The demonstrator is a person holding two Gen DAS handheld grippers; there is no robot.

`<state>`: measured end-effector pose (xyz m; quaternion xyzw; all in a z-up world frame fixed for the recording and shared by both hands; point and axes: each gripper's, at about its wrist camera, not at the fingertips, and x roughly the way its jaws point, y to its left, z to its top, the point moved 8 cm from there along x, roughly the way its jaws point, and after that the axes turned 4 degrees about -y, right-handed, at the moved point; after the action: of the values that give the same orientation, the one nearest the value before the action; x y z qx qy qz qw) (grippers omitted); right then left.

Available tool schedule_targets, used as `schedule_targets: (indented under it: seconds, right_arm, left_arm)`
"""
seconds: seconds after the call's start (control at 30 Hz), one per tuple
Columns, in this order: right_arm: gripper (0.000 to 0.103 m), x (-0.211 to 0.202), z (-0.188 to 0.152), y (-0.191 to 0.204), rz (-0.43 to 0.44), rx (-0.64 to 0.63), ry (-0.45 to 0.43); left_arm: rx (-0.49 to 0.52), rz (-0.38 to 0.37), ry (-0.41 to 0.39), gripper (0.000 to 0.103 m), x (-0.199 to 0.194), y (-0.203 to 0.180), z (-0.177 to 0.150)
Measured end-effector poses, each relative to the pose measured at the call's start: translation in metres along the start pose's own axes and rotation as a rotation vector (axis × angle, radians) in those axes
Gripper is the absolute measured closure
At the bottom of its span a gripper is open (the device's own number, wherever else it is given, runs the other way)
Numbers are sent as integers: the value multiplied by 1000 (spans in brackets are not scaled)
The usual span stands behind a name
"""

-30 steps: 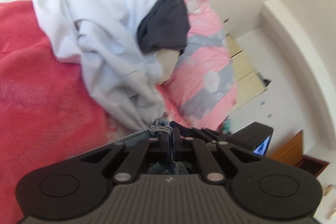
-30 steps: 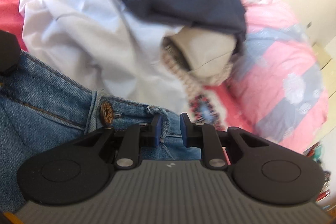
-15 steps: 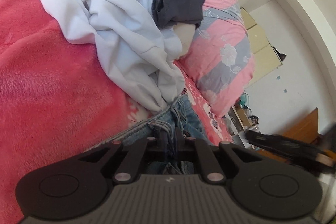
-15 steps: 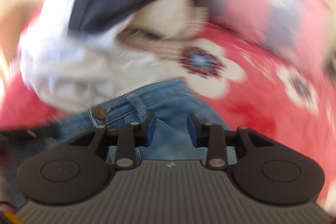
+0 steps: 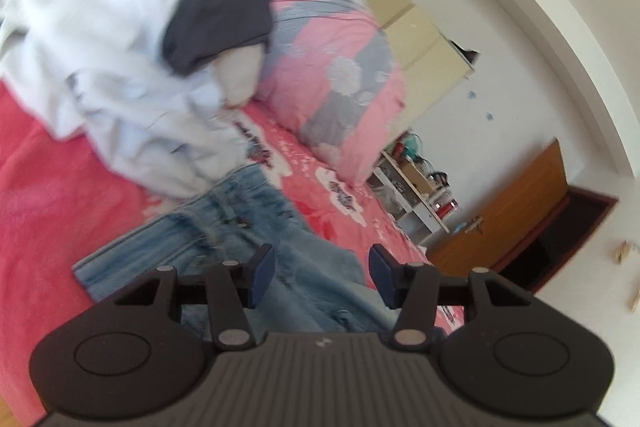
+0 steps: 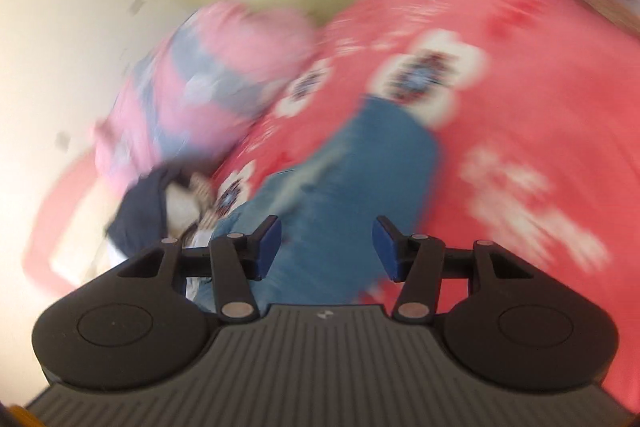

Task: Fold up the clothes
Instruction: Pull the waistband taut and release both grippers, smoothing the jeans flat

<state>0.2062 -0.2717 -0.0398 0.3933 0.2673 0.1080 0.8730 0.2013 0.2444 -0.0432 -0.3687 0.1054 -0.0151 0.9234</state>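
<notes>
A bed fills the room's foreground, covered by a red blanket (image 5: 48, 195) printed with white flowers, with a rolled pink-and-grey floral quilt (image 5: 340, 67) at its far side and, beyond it, cream cabinets (image 5: 420, 39) and a wooden door (image 5: 516, 227) against white walls. The jeans (image 5: 256, 239) lie spread on the blanket just in front of both grippers, waistband toward a heap of unfolded laundry: a pale blue garment (image 5: 112, 67) with a dark navy one (image 5: 224, 15) draped over it. Laid flat and apart from the heap like this, the jeans look set out for folding.

The left gripper (image 5: 322, 271) hangs over the denim with its jaws opening and nothing between the blue pads; it has let go. The right gripper (image 6: 326, 247) is likewise opening over the cloth, empty, its pads clear of the fabric.

The left view is fairly sharp and shows the waistband end, the laundry heap and the room's shelving (image 5: 416, 195). The right view is heavily blurred, yet it alone shows a jeans leg (image 6: 360, 167) running away across the blanket to its hem, with the navy garment only at the left edge.
</notes>
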Motion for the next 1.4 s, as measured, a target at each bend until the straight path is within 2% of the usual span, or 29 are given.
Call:
schedule_targets:
  seconds: [0.1, 0.17, 0.3, 0.4, 0.47, 0.6, 0.7, 0.8, 0.87, 0.97, 1.03, 1.13, 1.2, 1.3, 1.4]
  right_arm:
    - [52, -30, -20, -34, 19, 53, -38]
    - [51, -32, -35, -36, 42, 2, -41]
    - [51, -5, -66, 2, 93, -260, 11]
    - [51, 27, -98, 39, 159, -445, 66]
    - [49, 47, -117, 58, 173, -536, 72]
    - [49, 83, -146, 88, 164, -703, 45]
    - [48, 99, -166, 97, 115, -846, 21]
    - [48, 110, -178, 94, 5, -981, -43]
    - [48, 116, -176, 89, -42, -1012, -77]
    - [53, 121, -169, 84, -31, -993, -82]
    - [56, 117, -163, 85, -35, -996, -120]
    - [61, 105, -150, 86, -78, -1029, -216]
    - [66, 95, -132, 78, -125, -988, -267]
    - [69, 84, -99, 57, -179, -858, -301]
    - [69, 81, -84, 44, -177, -796, -299]
  left_arm:
    - [142, -47, 38, 50, -4, -58, 3]
    - [247, -50, 72, 50, -3, -96, 3]
    - [480, -71, 92, 50, -4, -166, 0]
    - [672, -69, 107, 48, 0, -202, -15]
    - [748, -62, 140, 47, 7, -212, -35]
    - [734, -27, 241, 48, 32, -185, -89]
    - [725, 29, 286, 50, 47, -154, -120]
    - [706, 69, 307, 51, 57, -131, -136]
    - [674, 75, 317, 50, 60, -120, -140]
    - [657, 94, 320, 51, 66, -109, -143]
    - [648, 99, 320, 50, 69, -104, -143]
    - [649, 94, 309, 50, 69, -101, -143]
    - [654, 85, 290, 50, 66, -102, -142]
    - [630, 33, 240, 51, 54, -109, -138]
    - [598, -40, 218, 50, 44, -120, -137]
